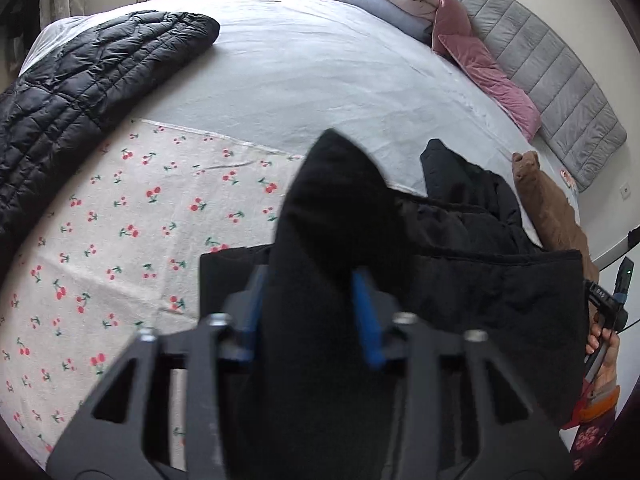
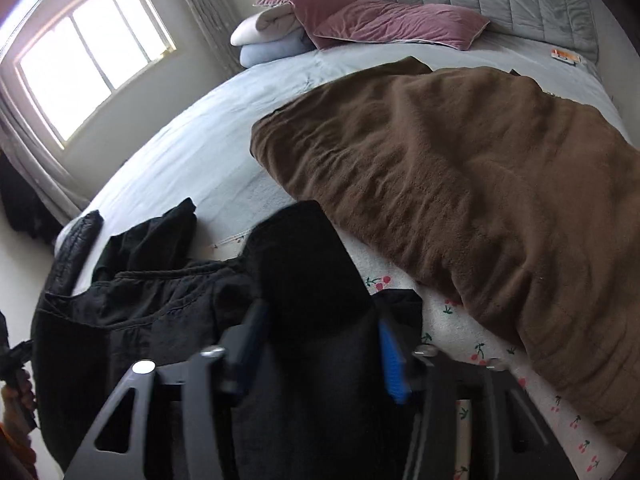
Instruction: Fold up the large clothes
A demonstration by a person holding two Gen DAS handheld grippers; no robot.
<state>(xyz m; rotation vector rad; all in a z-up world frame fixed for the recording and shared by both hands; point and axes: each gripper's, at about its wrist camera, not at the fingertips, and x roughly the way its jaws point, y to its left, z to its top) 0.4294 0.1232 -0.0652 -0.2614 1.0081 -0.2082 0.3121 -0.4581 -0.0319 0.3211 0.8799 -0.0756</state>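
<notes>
A large black garment (image 1: 480,280) lies on the cherry-print cloth (image 1: 120,220) on the bed. My left gripper (image 1: 312,292) is shut on a bunched fold of it, which sticks up between the blue pads (image 1: 366,320). The right wrist view shows the same black garment (image 2: 140,300) spread to the left. My right gripper (image 2: 320,332) is shut on another fold of it, which rises between its pads (image 2: 390,364). Both held folds hide the fingertips.
A black quilted jacket (image 1: 80,92) lies at the bed's far left. A brown fleece garment (image 2: 460,184) lies at the right. Pink pillows (image 2: 380,16), folded blankets (image 2: 264,36) and a grey headboard (image 1: 540,52) are at the bed's head. A window (image 2: 84,48) is at the left.
</notes>
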